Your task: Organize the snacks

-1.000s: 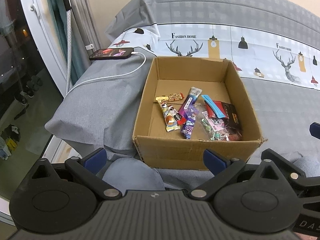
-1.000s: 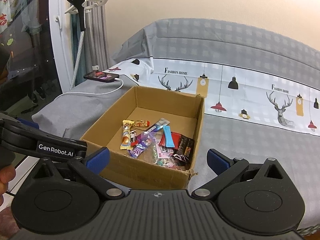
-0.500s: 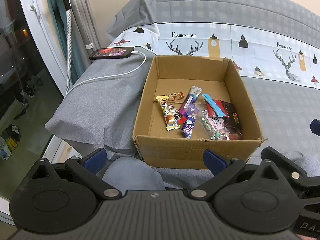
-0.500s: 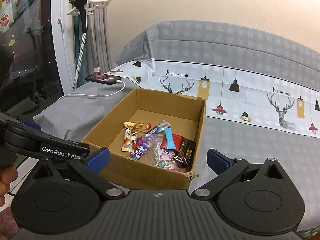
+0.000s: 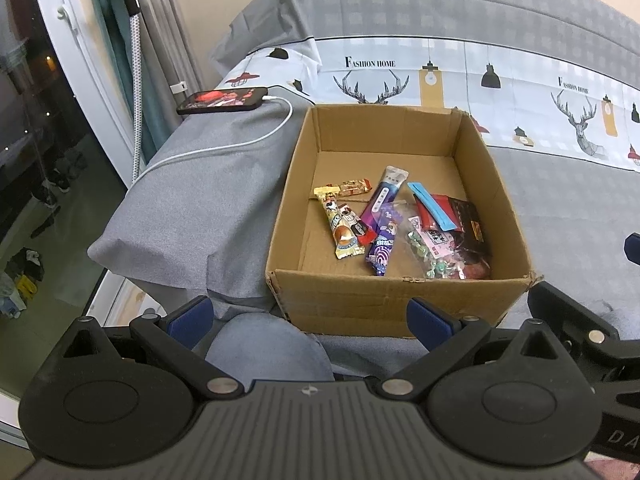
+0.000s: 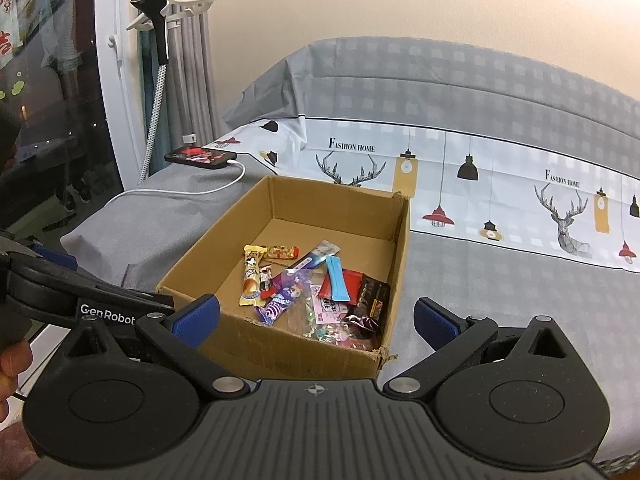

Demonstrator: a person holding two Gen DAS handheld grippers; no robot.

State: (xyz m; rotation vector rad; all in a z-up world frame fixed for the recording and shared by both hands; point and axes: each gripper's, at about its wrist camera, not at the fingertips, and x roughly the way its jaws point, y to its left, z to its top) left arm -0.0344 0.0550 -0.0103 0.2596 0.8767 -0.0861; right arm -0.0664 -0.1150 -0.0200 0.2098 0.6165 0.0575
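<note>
An open cardboard box (image 5: 384, 296) sits on the grey bed, also seen in the right wrist view (image 6: 280, 346). Inside lie several snacks: a yellow bar (image 5: 340, 228), purple packets (image 5: 382, 240), a blue stick (image 5: 432, 206), a dark packet (image 5: 468, 220) and a clear candy bag (image 5: 430, 250). The right view shows the same yellow bar (image 6: 251, 280) and blue stick (image 6: 337, 284). My left gripper (image 5: 310, 320) hovers open just in front of the box, holding nothing. My right gripper (image 6: 316, 320) is open and empty at the box's near right corner.
A phone (image 5: 224, 101) on a white charging cable (image 5: 224, 146) lies on the bed left of the box. A knee (image 5: 264, 348) is below the box front. A window and curtain stand at the left, the floor below the bed edge. A hand (image 6: 12, 360) holds the left gripper.
</note>
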